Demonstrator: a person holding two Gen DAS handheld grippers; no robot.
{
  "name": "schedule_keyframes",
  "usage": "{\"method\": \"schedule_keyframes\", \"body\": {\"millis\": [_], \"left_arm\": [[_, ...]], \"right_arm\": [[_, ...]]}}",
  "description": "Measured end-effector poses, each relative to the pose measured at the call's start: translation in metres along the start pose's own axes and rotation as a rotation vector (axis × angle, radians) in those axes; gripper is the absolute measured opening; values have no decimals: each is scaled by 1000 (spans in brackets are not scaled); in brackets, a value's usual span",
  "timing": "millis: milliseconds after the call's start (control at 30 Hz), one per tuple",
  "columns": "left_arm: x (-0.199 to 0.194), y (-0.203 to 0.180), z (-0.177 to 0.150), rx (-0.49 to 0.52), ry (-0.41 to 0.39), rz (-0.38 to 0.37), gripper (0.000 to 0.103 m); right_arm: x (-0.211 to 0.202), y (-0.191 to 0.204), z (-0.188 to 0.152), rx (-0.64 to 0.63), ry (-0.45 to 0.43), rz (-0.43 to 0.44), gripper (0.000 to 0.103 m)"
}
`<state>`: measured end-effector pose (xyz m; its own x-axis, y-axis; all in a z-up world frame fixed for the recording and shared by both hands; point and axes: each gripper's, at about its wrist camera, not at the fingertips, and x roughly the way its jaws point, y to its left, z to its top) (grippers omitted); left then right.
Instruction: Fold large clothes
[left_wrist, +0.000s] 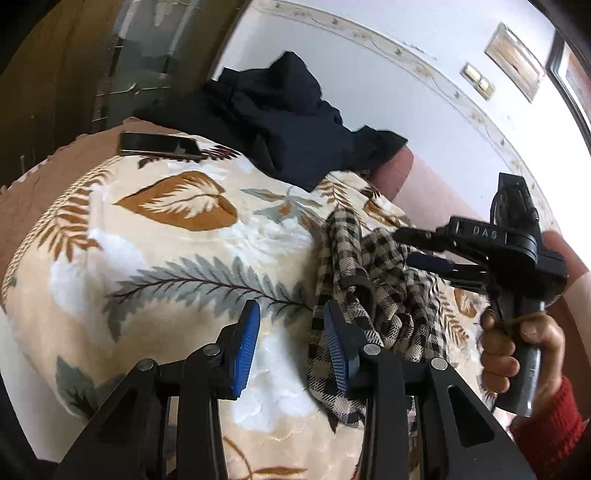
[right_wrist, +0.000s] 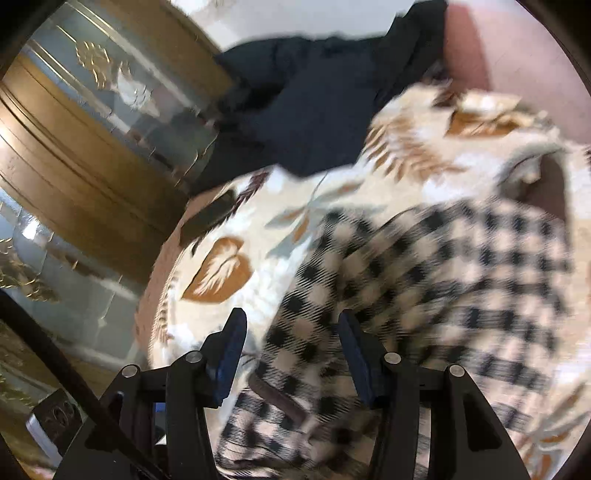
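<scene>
Here, through the left wrist camera, the checked garment (left_wrist: 373, 295) lies bunched on a leaf-patterned blanket (left_wrist: 166, 266), which serves as the landmark. The left gripper (left_wrist: 291, 343) hangs just over the blanket with its blue pads spread apart, the garment's near edge beside the right pad. The right gripper (left_wrist: 424, 251), held in a hand (left_wrist: 517, 339) with a red cuff, reaches into the garment from the blanket's right side; whether its tongs pinch cloth cannot be told from here. A dark garment (left_wrist: 295, 133) is heaped at the blanket's far edge, and a black phone (left_wrist: 159, 146) lies flat near its far left corner. Through the right wrist camera, blurred, the right gripper (right_wrist: 291, 354) shows its fingers apart, the checked garment (right_wrist: 424, 277) spread between and beyond them on the blanket (right_wrist: 332, 177), the dark garment (right_wrist: 314, 110) at the far edge.
</scene>
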<state>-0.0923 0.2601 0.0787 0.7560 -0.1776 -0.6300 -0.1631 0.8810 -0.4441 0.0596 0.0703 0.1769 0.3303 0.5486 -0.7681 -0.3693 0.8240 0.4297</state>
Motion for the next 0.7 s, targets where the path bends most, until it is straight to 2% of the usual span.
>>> {"method": "schedule_keyframes", "body": {"millis": [100, 200, 233, 333, 400, 433, 533, 667, 700], "left_arm": [[13, -17, -1, 24, 29, -66, 34], [22, -34, -5, 69, 56, -123, 34], [26, -38, -7, 87, 77, -122, 38], [52, -42, -21, 124, 191, -30, 39], [73, -33, -33, 95, 291, 10, 39], [77, -28, -36, 65, 314, 7, 39], [79, -17, -35, -3, 336, -36, 39], [75, -16, -35, -12, 328, -40, 39], [74, -16, -34, -11, 323, -41, 39]], "right_arm": [[5, -7, -8, -19, 30, -140, 56], [20, -15, -17, -3, 56, -140, 56], [18, -16, -19, -4, 52, -138, 56], [21, -6, -25, -34, 33, -174, 56], [18, 6, -29, -72, -5, -214, 56], [17, 11, -31, -97, -23, -218, 56], [26, 25, -38, -170, -6, -234, 51], [62, 30, -48, -282, 99, -355, 51], [66, 31, -50, -310, 102, -382, 44]]}}
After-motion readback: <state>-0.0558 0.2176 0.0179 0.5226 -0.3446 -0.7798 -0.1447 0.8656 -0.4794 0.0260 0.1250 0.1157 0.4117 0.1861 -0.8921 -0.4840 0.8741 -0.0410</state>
